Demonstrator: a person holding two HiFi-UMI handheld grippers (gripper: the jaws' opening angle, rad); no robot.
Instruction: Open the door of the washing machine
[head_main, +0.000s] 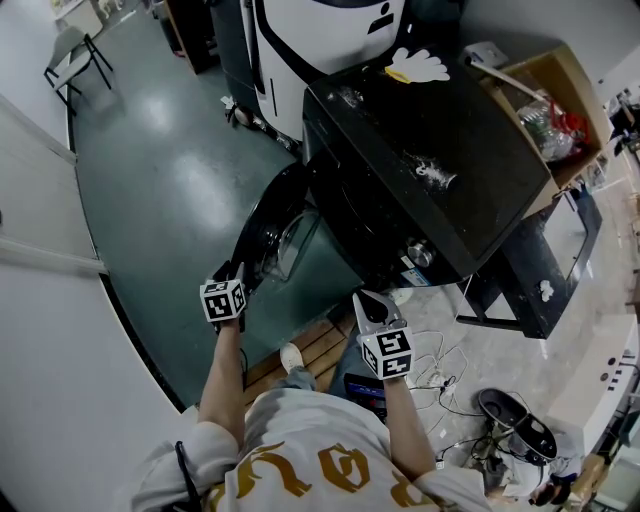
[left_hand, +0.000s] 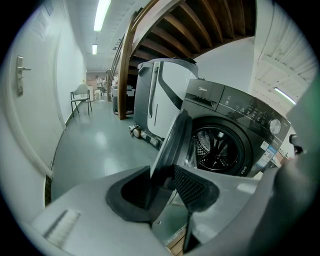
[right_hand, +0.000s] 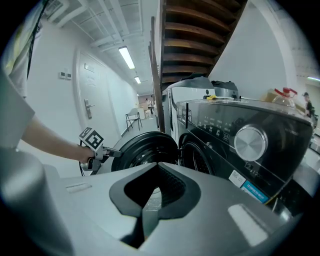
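Nearby, open door (head_main: 268, 215), chair (head_main: 72, 55), cardboard box (head_main: 577, 92).

On the washing machine (left_hand: 220, 145), the small brand name (left_hand: 206, 91) on the panel above the door (left_hand: 172, 145) appears to read "Midea". The stickers (left_hand: 268, 152) right of the door are too small to read.

Folding chair (head_main: 72, 55) far corner; open cardboard box (head_main: 566, 68); cables (head_main: 438, 374) tangled on floor.

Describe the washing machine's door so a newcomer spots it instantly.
Find the big dark grey front-loading washing machine. On its front hangs the round black glass-centred door, swung wide open. Unlike anything nearby, it has the left gripper pinching its rim.
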